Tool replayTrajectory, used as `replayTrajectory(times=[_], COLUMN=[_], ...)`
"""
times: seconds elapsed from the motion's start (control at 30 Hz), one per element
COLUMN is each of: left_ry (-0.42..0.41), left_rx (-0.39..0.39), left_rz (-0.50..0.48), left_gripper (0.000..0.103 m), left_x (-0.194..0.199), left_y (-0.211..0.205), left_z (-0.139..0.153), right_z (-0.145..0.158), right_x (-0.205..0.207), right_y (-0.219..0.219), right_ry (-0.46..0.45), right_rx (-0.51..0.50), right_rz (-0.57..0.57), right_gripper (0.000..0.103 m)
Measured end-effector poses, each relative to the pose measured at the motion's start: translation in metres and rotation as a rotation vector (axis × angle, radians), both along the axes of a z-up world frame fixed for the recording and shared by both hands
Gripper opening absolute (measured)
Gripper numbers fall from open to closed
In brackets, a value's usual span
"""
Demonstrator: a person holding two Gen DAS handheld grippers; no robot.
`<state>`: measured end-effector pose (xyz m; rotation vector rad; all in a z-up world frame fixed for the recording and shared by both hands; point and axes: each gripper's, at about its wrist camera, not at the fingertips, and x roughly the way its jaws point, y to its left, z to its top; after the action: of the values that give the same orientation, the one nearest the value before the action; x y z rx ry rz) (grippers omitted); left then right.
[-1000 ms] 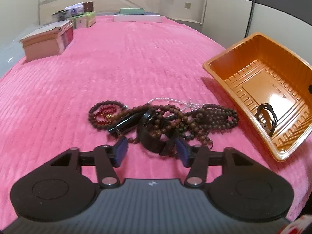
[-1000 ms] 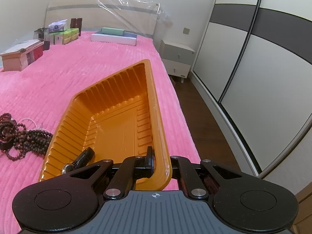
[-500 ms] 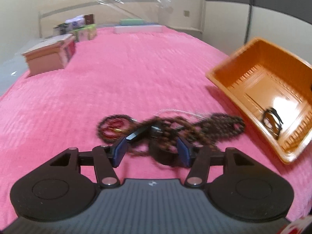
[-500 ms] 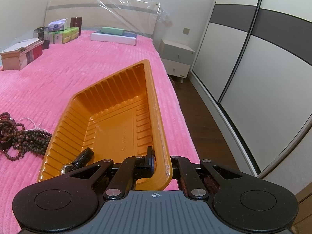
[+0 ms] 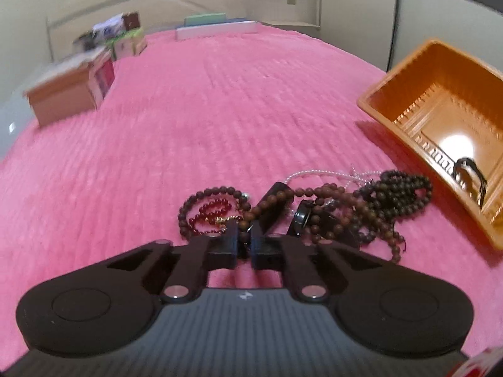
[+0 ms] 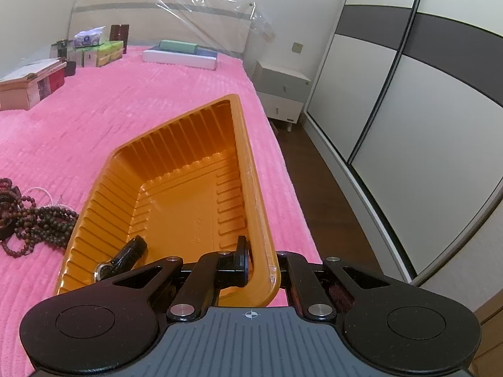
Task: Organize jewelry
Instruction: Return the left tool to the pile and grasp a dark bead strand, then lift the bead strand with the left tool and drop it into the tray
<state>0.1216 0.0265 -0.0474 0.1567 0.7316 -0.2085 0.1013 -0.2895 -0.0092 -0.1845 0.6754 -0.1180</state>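
A tangle of jewelry lies on the pink bedspread: brown bead strands (image 5: 386,201), a small red bead bracelet (image 5: 213,212), a black watch (image 5: 301,216) and a thin pearl chain (image 5: 317,172). My left gripper (image 5: 243,245) is shut on a brown bead strand and the watch strap at the near edge of the pile. My right gripper (image 6: 261,267) is shut on the near right rim of the orange tray (image 6: 251,169), which holds one black watch (image 6: 125,257). The tray also shows in the left wrist view (image 5: 440,125), right of the pile.
Boxes (image 6: 31,84) and tissue packs (image 6: 97,50) stand at the far left of the bed, flat boxes (image 6: 179,56) by the headboard. The bed edge, a nightstand (image 6: 279,94) and wardrobe doors (image 6: 408,125) lie right of the tray.
My left gripper moved forward into the pile and closed from wide open onto the beads and strap. My right gripper kept its hold on the tray rim.
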Motion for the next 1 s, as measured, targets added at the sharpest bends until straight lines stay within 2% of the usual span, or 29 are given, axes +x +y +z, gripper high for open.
replayTrajectory(times=[0.07, 0.27, 0.57, 0.8, 1.0], left_ry=[-0.013, -0.048, -0.166, -0.269, -0.316], left_rx=[0.019, -0.004, 0.012, -0.003, -0.019], left_rz=[-0.02, -0.075, -0.145, -0.16, -0.185], left_gripper=[0.006, 0.006, 0.006, 0.006, 0.006], left_x=[-0.003, -0.006, -0.004, -0.01, -0.013], left_y=[-0.002, 0.004, 0.004, 0.003, 0.001], left_z=[0.009, 0.047, 0.111, 0.154, 0.184], right_z=[0.0, 0.0, 0.002, 0.003, 0.004], right_x=[0.001, 0.001, -0.002, -0.002, -0.002], right_y=[0.0, 0.0, 0.001, 0.002, 0.003], right_ry=[0.0, -0.005, -0.012, -0.013, -0.015], right_rx=[0.0, 0.001, -0.001, -0.002, -0.003], right_rz=[-0.002, 0.003, 0.006, 0.007, 0.006], right_gripper=[0.005, 0.005, 0.005, 0.005, 0.005])
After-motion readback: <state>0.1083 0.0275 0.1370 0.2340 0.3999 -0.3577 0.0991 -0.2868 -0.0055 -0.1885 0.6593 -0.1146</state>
